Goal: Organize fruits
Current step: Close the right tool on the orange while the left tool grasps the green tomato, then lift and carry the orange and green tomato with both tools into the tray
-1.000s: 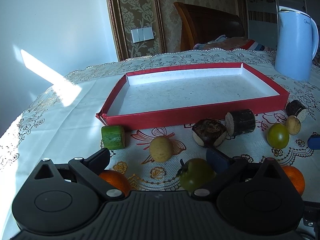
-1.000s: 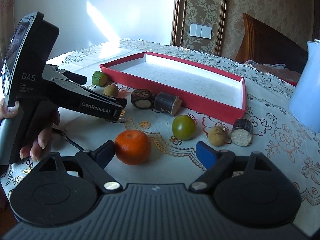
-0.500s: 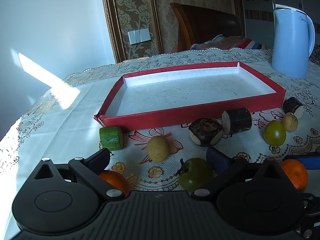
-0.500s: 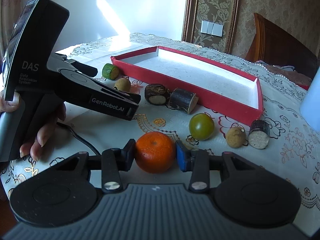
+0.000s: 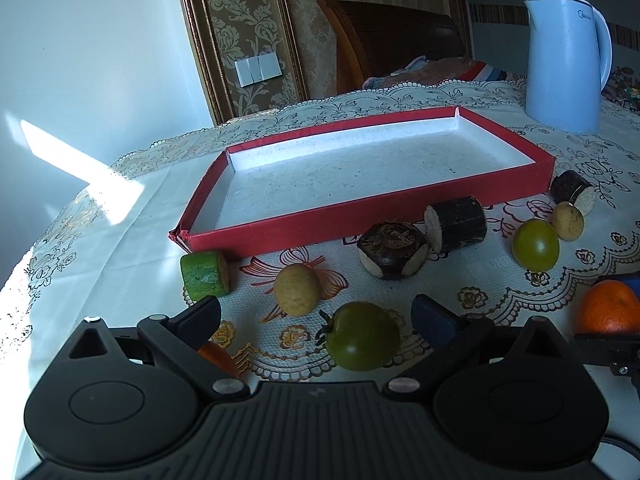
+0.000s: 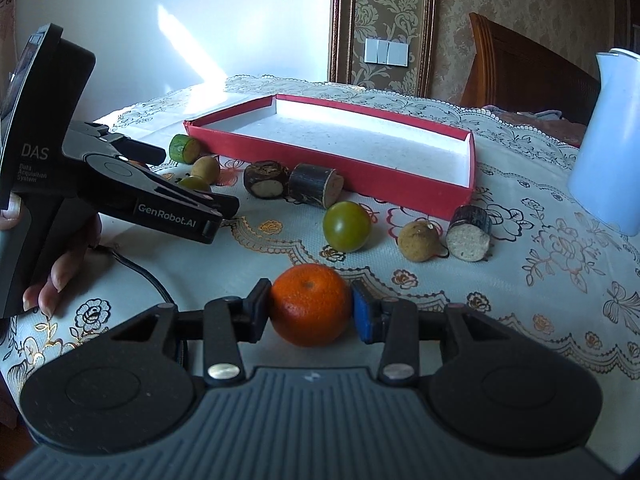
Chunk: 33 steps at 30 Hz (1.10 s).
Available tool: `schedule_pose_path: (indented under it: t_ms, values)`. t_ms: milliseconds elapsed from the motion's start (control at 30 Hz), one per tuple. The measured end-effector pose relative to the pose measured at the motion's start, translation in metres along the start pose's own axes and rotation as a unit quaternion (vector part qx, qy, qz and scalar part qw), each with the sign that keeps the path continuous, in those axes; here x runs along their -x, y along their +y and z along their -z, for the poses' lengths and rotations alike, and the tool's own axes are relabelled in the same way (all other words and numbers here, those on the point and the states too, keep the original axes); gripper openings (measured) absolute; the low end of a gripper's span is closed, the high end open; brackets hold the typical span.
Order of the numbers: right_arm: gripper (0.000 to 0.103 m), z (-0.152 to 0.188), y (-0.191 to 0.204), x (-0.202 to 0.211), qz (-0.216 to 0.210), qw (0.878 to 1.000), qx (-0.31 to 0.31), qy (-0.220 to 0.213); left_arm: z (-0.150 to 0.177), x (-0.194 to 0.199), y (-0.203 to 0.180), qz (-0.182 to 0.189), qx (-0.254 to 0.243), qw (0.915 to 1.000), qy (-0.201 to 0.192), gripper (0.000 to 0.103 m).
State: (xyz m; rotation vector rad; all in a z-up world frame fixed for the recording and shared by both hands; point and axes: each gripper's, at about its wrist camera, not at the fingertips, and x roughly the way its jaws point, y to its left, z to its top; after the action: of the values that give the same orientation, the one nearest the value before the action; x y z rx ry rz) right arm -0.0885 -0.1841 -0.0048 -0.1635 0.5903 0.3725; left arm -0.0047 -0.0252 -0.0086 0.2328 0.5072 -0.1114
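Observation:
My right gripper (image 6: 310,308) is shut on an orange (image 6: 310,304), its pads pressing both sides just above the tablecloth; the same orange (image 5: 610,308) shows at the right edge of the left wrist view. My left gripper (image 5: 316,316) is open, and a green tomato (image 5: 362,336) lies between its fingers, untouched. A second orange (image 5: 218,356) peeks out behind the left finger. The empty red tray (image 5: 304,226) lies beyond the scattered fruit. Another green tomato (image 6: 346,226) sits ahead of the right gripper.
Along the tray's front lie a cucumber piece (image 5: 206,274), a tan round fruit (image 5: 298,288), dark cut chunks (image 5: 394,254) (image 5: 456,224) (image 6: 470,232), and another tan fruit (image 6: 418,240). A blue kettle (image 5: 564,64) stands at the back right. A hand (image 6: 68,256) holds the left gripper's handle.
My right gripper's jaws closed from wide open onto the orange, then edged forward with it. The left gripper stayed open and in place, rolling slightly.

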Motion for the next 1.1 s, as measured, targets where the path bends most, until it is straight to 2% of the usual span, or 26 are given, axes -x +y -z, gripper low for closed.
schedule_pose_path:
  t_ms: [67, 133, 267, 333, 467, 533, 867, 1000, 1100]
  values:
    - [0.039, 0.000, 0.000, 0.000, 0.000, 1.000, 0.000, 0.000, 0.000, 0.000, 0.001, 0.000, -0.001, 1.0000, 0.003, 0.095]
    - [0.039, 0.000, 0.002, -0.001, 0.002, 1.000, 0.003, 0.001, 0.000, 0.000, 0.004, 0.000, 0.003, 1.0000, 0.007, 0.077]
    - [0.039, 0.001, 0.003, 0.000, 0.006, 1.000, 0.009, -0.001, 0.000, 0.000, 0.003, 0.014, 0.002, 0.9999, 0.009, 0.069]
    - [0.039, 0.001, 0.003, -0.001, 0.007, 1.000, 0.010, -0.002, 0.001, 0.002, 0.000, 0.021, -0.004, 0.9998, 0.004, 0.059]
    - [0.039, 0.001, 0.002, 0.000, 0.008, 1.000, 0.006, -0.005, 0.002, 0.005, -0.004, 0.017, -0.014, 0.9998, -0.002, 0.050]
    - [0.039, 0.001, 0.000, 0.001, 0.013, 1.000, 0.000, -0.007, 0.002, 0.006, -0.004, 0.003, -0.010, 0.9999, -0.005, 0.033]
    - [0.039, 0.000, -0.005, 0.003, 0.011, 1.000, -0.015, -0.012, 0.003, 0.010, 0.003, 0.014, 0.001, 0.9999, -0.005, 0.031]
    - [0.039, -0.001, -0.008, 0.004, 0.012, 0.999, -0.023, -0.018, 0.006, 0.016, 0.008, 0.028, 0.016, 0.9993, -0.016, 0.030]
    - [0.039, -0.004, -0.010, 0.006, 0.015, 0.999, -0.028, -0.026, 0.006, 0.022, 0.007, 0.025, 0.015, 0.9991, -0.032, 0.030]
